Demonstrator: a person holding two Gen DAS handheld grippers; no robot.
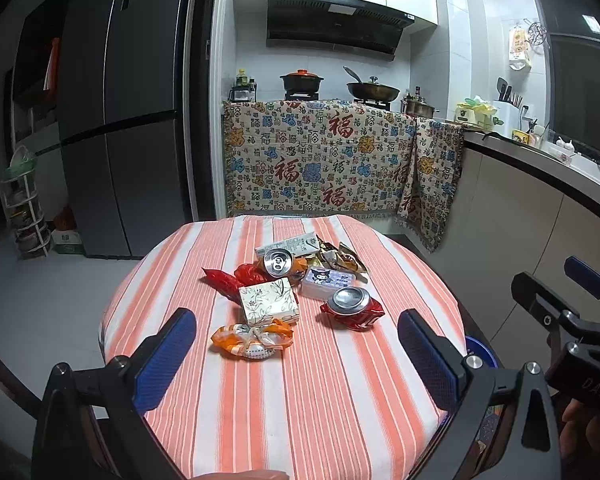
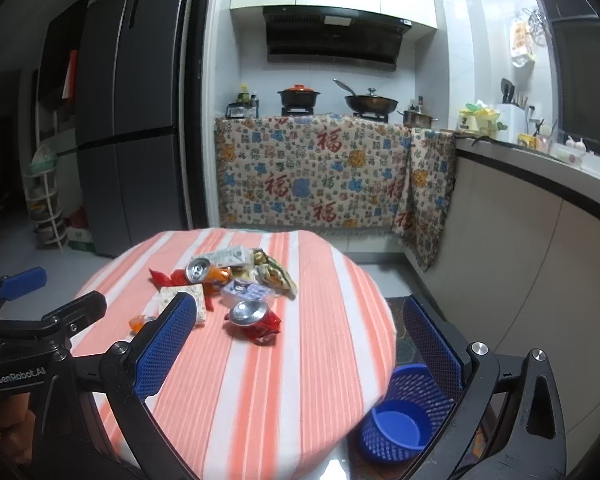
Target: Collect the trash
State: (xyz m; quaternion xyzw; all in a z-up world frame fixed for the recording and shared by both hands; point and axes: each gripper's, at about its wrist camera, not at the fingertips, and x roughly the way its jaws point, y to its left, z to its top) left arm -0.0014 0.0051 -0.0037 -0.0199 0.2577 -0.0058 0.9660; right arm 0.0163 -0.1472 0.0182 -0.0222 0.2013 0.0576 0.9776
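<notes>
Kitchen counters, a stove and a tall fridge stand behind a round table under an orange-and-white striped cloth. Trash lies heaped on it, ahead of both pairs of jaws and touched by neither: a crushed red can, a patterned box, an orange wrapper, an upright can and a carton.

The left gripper is spread wide and empty, tilted down, with the orange wrapper nearest between its fingers. The right gripper is likewise released and empty; the red can sits just beyond its gap. A blue mesh basket stands on the floor below its right finger.

Collecting seems not yet begun. The next move likely calls for lowering one gripper around a near piece and closing, then carrying it to the basket.
</notes>
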